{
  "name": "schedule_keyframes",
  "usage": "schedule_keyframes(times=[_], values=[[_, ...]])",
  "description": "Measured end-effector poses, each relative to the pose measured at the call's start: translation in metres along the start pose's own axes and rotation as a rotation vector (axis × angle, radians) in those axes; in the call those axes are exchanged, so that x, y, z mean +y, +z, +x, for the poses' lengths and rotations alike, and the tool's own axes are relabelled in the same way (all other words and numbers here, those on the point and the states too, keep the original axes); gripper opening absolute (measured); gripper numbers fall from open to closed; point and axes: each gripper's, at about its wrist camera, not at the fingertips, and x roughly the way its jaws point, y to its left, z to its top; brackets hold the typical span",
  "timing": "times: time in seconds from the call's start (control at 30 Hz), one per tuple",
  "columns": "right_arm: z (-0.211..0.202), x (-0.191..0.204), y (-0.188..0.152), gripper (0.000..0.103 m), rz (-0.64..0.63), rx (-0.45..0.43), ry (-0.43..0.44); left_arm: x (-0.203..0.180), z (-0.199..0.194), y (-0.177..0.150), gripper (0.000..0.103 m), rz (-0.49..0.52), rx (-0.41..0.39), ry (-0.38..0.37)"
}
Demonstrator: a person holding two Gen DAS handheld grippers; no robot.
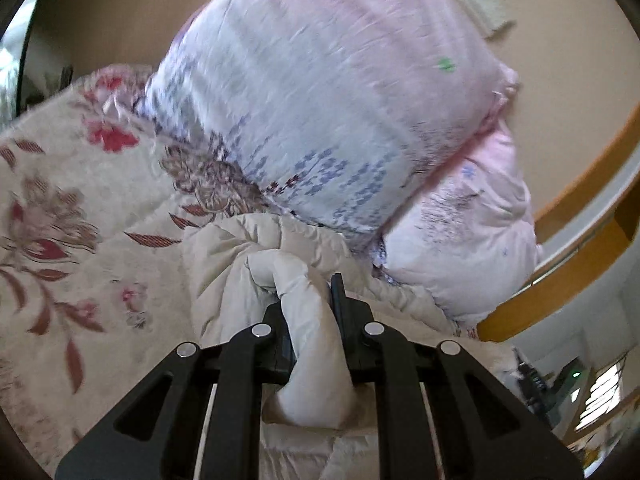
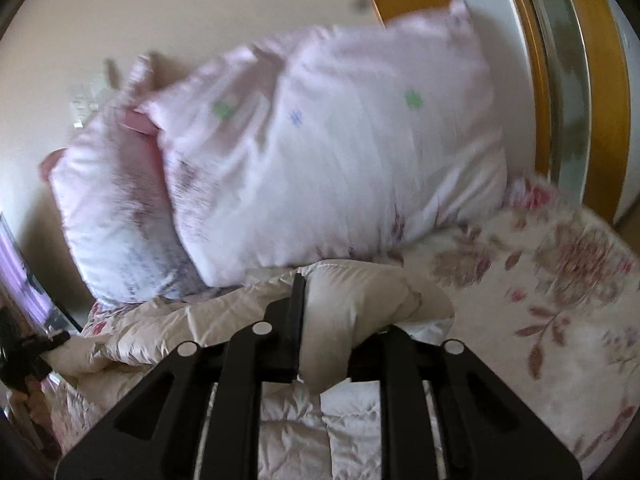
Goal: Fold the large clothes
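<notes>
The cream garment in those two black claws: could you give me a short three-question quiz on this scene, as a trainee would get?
1. True or false: the left gripper is clamped on the cream padded garment.
2. What lies just beyond the garment? A) pillows B) a basket C) shoes
3. What pattern does the bedspread show?

Key: 1 true. 2 A, pink-and-white pillows. 3 flowers, red and pink.

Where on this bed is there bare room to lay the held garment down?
Free: the floral bedspread left of the pillows in the left view, and the stretch between pillows and wooden frame in the right view. Crowded: the pillow end, with the cream garment bunched against it.
</notes>
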Motion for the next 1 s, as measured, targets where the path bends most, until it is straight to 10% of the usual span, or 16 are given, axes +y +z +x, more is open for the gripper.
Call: schedule_keyframes(times=[0.27, 0.47, 0.6, 1.0], values=[[0.079, -0.034, 0.004, 0.051, 0.210, 0.158, 0.016, 0.022, 0.044, 0.019, 0.023, -0.149, 0.065, -0.074], [0.064, -0.048, 0.019, 0.071, 0.238, 0.084, 0.036, 0.027, 0.031, 0.029, 0.041, -0.176, 0.042, -0.130], [0.052, -0.060, 0.020, 0.071, 0.197, 0.075, -0.023, 0.034, 0.006, 0.035, 0.060, -0.168, -0.028, -0.105], [0.076, -0.064, 0.000, 0.070, 0.121, 0.248, -0.048, 0.024, 0.009, 0.014, 0.060, -0.023, 0.103, -0.009]])
